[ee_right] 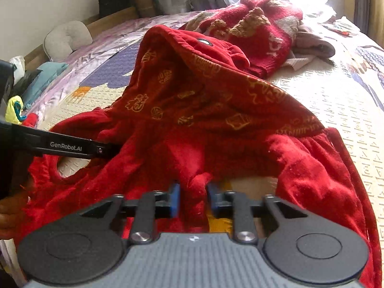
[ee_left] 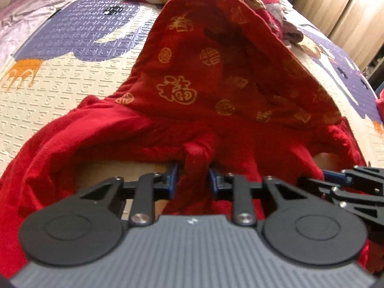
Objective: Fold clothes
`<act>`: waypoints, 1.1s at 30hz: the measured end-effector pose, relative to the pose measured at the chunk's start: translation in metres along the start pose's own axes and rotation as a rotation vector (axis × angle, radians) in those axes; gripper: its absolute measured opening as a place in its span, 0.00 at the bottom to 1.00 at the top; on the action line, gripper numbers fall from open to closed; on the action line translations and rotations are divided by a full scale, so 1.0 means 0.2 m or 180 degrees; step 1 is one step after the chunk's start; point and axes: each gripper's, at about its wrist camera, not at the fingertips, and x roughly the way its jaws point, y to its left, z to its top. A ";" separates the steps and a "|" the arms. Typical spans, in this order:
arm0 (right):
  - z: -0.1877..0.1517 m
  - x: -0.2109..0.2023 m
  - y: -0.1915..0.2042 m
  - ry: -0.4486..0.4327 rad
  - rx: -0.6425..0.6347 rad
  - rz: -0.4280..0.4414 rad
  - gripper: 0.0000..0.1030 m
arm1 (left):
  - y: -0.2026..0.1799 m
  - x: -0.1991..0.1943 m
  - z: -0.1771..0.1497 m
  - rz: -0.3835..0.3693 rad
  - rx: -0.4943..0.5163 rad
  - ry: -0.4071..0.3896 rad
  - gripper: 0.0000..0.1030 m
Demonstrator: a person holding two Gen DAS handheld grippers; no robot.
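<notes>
While red garment (ee_left: 204,91) drapes over mat (ee_left: 60,91), I see left claw (ee_left: 193,180) and right claw (ee_right: 193,199) each pinching its near hem.

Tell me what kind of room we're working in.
Probably a bedroom: a bed covered by an embossed mat, a pillow by the wall, and curtains at a window.

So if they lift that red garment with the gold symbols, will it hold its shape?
Probably not. The red garment already sags and bunches between the left gripper and right gripper, so it looks floppy. Its fuzzy nap suggests the pads won't slip easily.
</notes>
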 end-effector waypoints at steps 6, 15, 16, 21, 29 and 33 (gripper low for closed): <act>-0.01 -0.01 -0.01 -0.0058 -0.0076 -0.0303 0.13 | 0.01 -0.02 0.01 0.0218 0.0049 -0.0071 0.20; -0.03 -0.06 0.02 -0.0018 -0.0269 -0.0164 0.26 | -0.08 -0.03 -0.01 0.0581 0.0454 -0.0135 0.44; -0.02 -0.09 0.02 -0.0083 -0.0243 -0.0131 0.27 | -0.08 -0.04 -0.01 0.0622 0.0487 -0.0163 0.54; 0.06 -0.15 -0.08 -0.0332 0.0060 -0.0176 0.27 | -0.07 -0.13 -0.01 0.0760 0.0563 -0.0298 0.67; 0.14 0.08 -0.06 -0.0075 -0.0110 -0.0367 0.21 | -0.15 -0.20 -0.05 0.0189 0.0723 -0.0389 0.70; 0.14 0.16 -0.02 -0.0003 -0.0397 -0.0658 0.18 | -0.25 -0.07 -0.10 0.0202 0.1004 -0.0129 0.71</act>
